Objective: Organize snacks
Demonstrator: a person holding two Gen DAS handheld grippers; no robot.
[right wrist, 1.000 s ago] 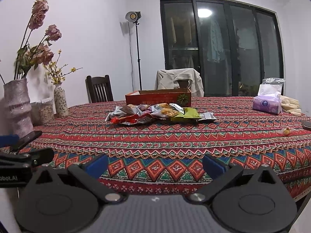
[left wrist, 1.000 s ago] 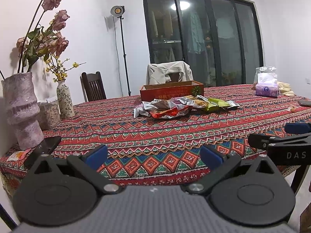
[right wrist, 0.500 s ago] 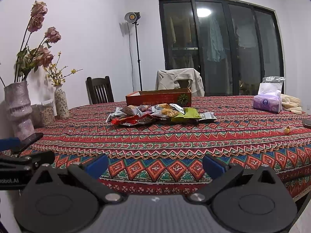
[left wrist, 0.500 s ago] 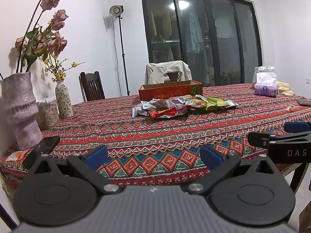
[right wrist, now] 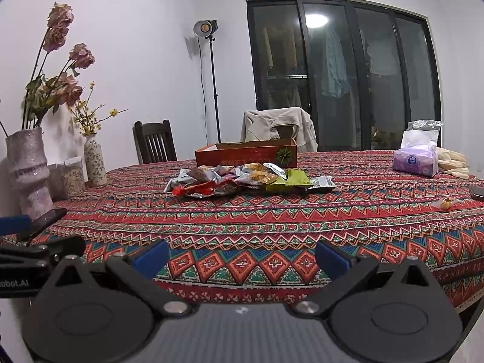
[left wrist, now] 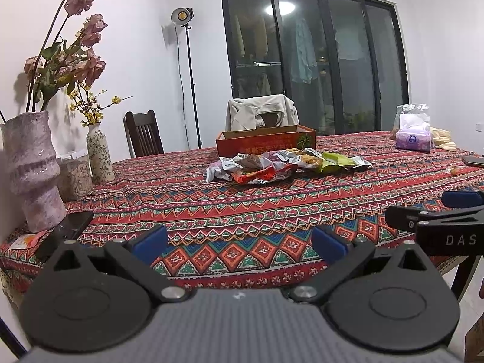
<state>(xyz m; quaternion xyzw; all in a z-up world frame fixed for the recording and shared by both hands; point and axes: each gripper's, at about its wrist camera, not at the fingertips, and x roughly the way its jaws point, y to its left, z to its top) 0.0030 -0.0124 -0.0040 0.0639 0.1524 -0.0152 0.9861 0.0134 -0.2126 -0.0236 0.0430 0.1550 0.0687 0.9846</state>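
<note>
A heap of snack packets (left wrist: 281, 168) (right wrist: 248, 178), silver, red, orange and green, lies on the patterned tablecloth (left wrist: 242, 211) (right wrist: 272, 220) near the table's middle. Just behind it stands a shallow red cardboard box (left wrist: 266, 143) (right wrist: 246, 152). My left gripper (left wrist: 239, 242) hovers open at the near table edge, well short of the heap, with nothing between its blue pads. My right gripper (right wrist: 242, 254) is open too, empty, at the same near edge. Each gripper shows at the side of the other's view.
Two vases with dried flowers (left wrist: 30, 166) (right wrist: 95, 163) and jars (left wrist: 74, 172) stand at the left edge. A dark phone (left wrist: 65, 233) lies by the big vase. A tissue pack (left wrist: 413, 139) (right wrist: 416, 163) sits far right, another phone (left wrist: 473, 161) nearby. Chairs stand behind the table.
Both grippers have drifted slightly; the heap and box sit a little higher and nearer in the views. Jaws stayed open, nothing was touched.
</note>
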